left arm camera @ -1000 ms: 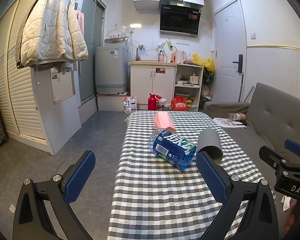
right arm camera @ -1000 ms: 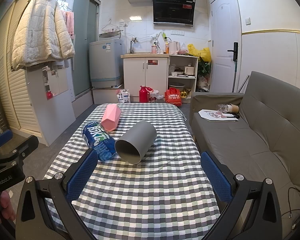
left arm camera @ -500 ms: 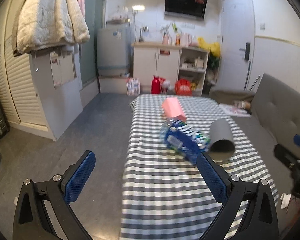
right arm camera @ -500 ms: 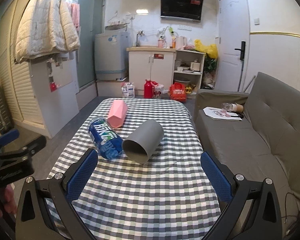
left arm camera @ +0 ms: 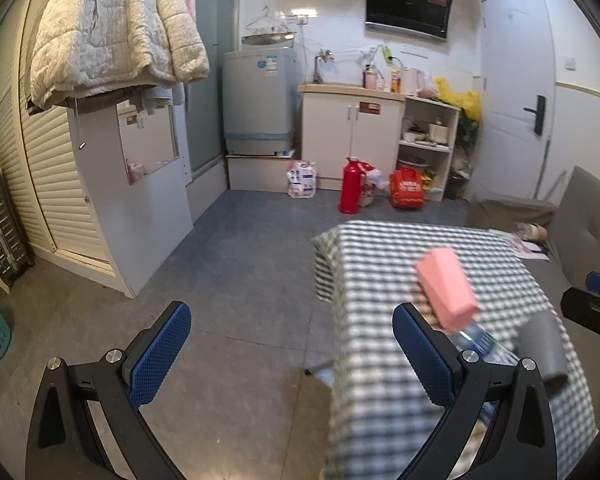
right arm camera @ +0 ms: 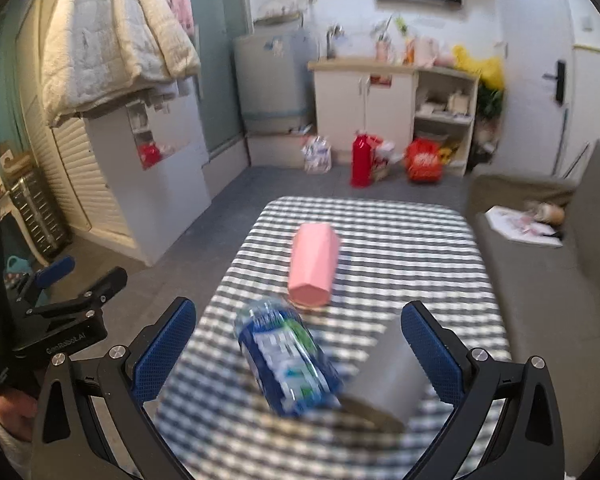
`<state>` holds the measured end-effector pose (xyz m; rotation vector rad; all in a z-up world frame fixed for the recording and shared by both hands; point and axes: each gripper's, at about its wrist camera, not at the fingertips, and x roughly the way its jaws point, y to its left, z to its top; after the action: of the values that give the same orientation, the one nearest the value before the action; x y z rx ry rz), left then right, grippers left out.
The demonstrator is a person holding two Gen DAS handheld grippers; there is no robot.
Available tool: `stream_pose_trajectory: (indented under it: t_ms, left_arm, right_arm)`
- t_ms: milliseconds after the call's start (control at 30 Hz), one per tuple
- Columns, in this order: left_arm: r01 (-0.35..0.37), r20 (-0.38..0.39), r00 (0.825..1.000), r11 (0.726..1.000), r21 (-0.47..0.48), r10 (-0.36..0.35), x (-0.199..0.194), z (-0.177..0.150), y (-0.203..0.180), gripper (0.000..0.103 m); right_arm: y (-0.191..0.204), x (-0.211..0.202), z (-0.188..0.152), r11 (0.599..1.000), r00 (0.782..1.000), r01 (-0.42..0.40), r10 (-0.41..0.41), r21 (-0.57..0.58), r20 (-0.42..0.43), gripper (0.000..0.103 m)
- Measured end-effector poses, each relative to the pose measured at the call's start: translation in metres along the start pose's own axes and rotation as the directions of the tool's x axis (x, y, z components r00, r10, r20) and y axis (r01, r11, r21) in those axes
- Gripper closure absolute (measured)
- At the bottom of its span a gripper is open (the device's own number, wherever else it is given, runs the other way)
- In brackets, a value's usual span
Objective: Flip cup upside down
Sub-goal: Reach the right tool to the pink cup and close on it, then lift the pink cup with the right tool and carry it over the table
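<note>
Left wrist view: the left gripper [left arm camera: 292,354] is spread wide and has swung off the table's [left arm camera: 384,248] left edge. Right wrist view: the right gripper [right arm camera: 300,354], released, has closed in on the grey cup [right arm camera: 388,384], which lies on its side, mouth toward the near edge.

The table [right arm camera: 380,220] wears a woven checked cloth, matt. The grey cup [right arm camera: 388,376] and pink cup [right arm camera: 312,264] look like smooth matt plastic, while the bottle [right arm camera: 288,364] is clear plastic with a glossy label. The right gripper's [right arm camera: 298,344] pads [right arm camera: 164,344] are dimpled blue rubber on matt black arms.
</note>
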<state>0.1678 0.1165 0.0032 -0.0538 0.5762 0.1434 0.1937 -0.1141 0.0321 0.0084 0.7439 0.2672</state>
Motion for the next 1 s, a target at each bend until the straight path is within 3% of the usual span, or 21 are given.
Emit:
stream_pose_trajectory:
  t_ms: [133,267,567,767,833,933,1000]
  left_arm:
    - [-0.027,-0.02,0.999,0.999,-0.019,0.027,0.044,0.011,0.01,0.0]
    - [-0.057,-0.052,0.997,0.998,-0.02,0.056,0.083,0.009,0.015,0.0]
    - [-0.05,-0.086,0.995,0.998,-0.044,0.046,0.119,-0.002,0.01,0.0]
    - [-0.035,-0.1,0.994,0.999,-0.026,0.032,0.123,-0.004,0.006,0.0]
    - [-0.033,-0.101,0.994,0.999,-0.02,0.03,0.121,-0.004,0.006,0.0]
    - [-0.036,-0.104,0.994,0.999,-0.009,0.035,0.118,-0.001,0.004,0.0]
    - [-0.039,-0.107,0.994,0.999,0.0,0.038,0.114,0.002,0.004,0.0]
  right_arm:
    - [-0.002,0.057,0.028,0.999,0.997,0.038,-0.04,-0.033,-0.071,0.0]
    - [-0.005,0.111,0.045,0.998,0.984,0.011,-0.022,-0.065,-0.175,0.0]
    - [-0.013,0.195,0.051,0.997,0.924,0.039,-0.064,-0.074,-0.377,0.003]
    - [-0.014,0.22,0.041,0.997,0.877,0.022,-0.053,-0.071,-0.478,0.016]
    - [-0.015,0.226,0.038,0.999,0.864,0.006,-0.031,-0.052,-0.503,0.027]
    - [-0.017,0.232,0.032,0.999,0.851,0.005,-0.021,-0.032,-0.524,0.041]
    - [-0.02,0.23,0.031,1.0,0.853,0.001,-0.011,-0.02,-0.522,0.042]
